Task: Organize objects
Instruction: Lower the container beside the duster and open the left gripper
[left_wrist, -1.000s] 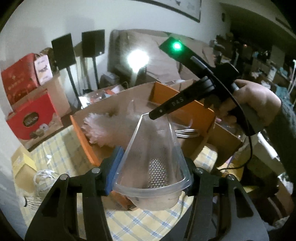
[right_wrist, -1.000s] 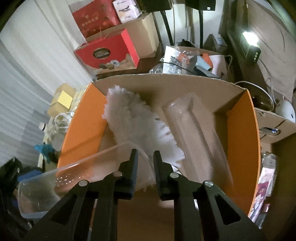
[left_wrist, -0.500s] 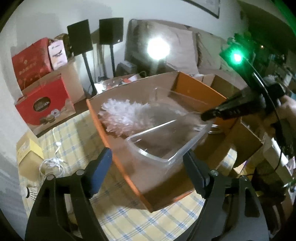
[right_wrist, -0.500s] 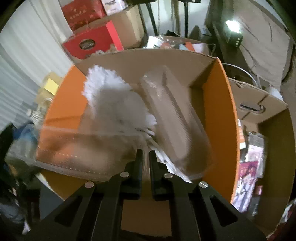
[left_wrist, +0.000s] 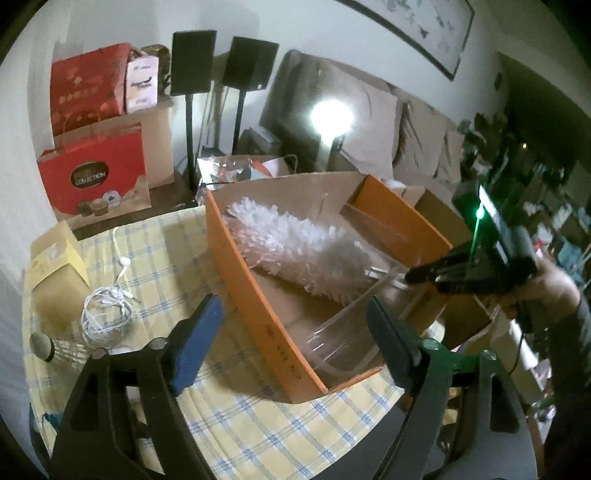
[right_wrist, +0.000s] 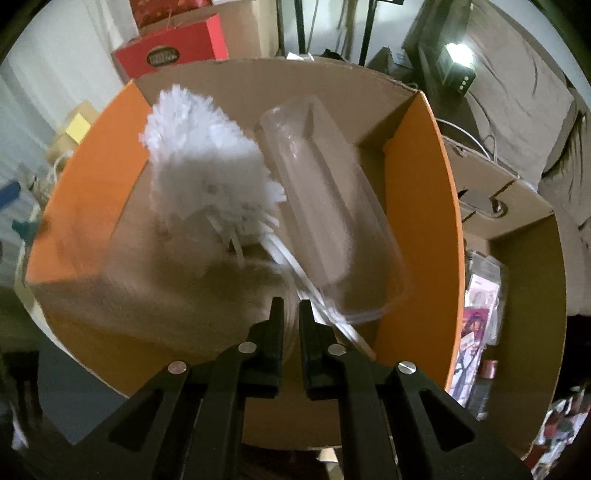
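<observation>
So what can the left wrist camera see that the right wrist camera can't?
Only the left wrist view shows the checked tablecloth, the white cable and the open left gripper. Only the right wrist view shows a second clear tray. Both show the orange box, the white duster and the right gripper.

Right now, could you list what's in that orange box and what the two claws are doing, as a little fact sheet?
Holder: orange box on checked tablecloth
Inside: white duster, clear container, second clear tray
Left: left gripper open, jaws just been opening, nothing between its pads
Right: right gripper shut on the clear container's rim
Beside box: white cable
</observation>
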